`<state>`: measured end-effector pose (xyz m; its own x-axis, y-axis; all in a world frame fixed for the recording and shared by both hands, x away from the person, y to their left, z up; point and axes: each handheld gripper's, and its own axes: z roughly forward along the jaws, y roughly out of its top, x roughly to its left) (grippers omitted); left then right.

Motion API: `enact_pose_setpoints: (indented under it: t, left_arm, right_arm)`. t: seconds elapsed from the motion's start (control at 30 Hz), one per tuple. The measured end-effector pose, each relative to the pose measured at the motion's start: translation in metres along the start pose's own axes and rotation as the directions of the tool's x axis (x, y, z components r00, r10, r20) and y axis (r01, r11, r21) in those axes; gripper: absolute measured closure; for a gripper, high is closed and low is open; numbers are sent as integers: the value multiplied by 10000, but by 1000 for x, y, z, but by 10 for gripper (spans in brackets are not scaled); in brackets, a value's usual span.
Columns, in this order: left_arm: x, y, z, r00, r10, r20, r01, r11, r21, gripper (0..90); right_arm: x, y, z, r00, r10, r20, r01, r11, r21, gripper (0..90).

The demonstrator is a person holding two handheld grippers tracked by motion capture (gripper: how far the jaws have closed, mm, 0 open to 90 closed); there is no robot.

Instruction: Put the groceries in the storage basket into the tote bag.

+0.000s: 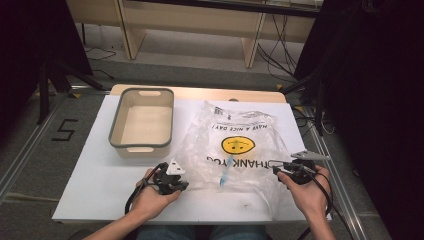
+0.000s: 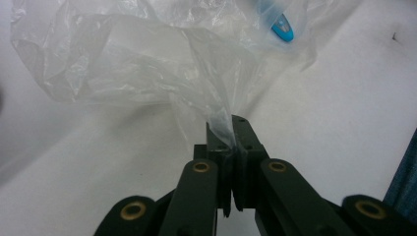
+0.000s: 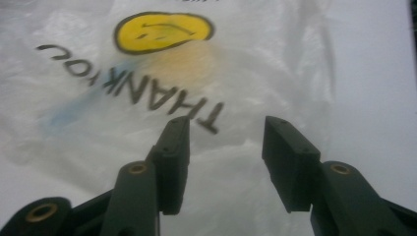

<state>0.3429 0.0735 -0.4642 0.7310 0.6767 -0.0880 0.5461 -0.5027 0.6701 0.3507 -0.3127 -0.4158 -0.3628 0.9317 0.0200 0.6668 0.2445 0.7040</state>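
A clear plastic bag (image 1: 235, 145) with a yellow smiley face and "THANK YOU" print lies crumpled on the white table (image 1: 95, 185). A blue object (image 1: 225, 176) shows through the film near the bag's front. My left gripper (image 1: 185, 185) rests at the bag's left front corner, shut on a pinch of the film (image 2: 219, 118); the bag (image 2: 147, 64) bunches up ahead of it, with the blue object (image 2: 282, 30) beyond. My right gripper (image 1: 276, 166) is at the bag's right edge. Its jaws (image 3: 226, 132) stand open above the printed bag (image 3: 147, 73), with nothing gripped.
A beige bin with a grey rim (image 1: 116, 125) sits hollow at the table's back left. Wooden furniture legs and cables stand on the floor beyond the table. The person's forearms enter from the bottom edge.
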Motion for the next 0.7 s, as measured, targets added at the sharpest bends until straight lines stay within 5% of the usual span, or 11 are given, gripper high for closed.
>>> enact_pose_setpoints:
  t: [0.2, 0.37, 0.5, 0.7]
  left_arm:
    - [0, 0, 1, 10000, -43, 9, 42, 10000, 15, 879]
    - [-1, 0, 2, 10000, -50, -6, 50, 10000, 2, 880]
    - [-1, 0, 2, 10000, -3, 60, 3, 10000, 57, 880]
    - [-4, 1, 3, 10000, 39, 66, -39, 10000, 0, 883]
  right_arm:
    - [19, -11, -1, 9907, -542, -1248, 609, 9968, 511, 407]
    - [31, -20, 7, 9771, -1305, -1678, 1547, 9779, 1403, 402]
    - [32, -26, 16, 9727, -1723, -1554, 2030, 9564, 2099, 556]
    - [28, -27, 20, 9726, -2025, -1142, 2240, 9474, 2286, 807]
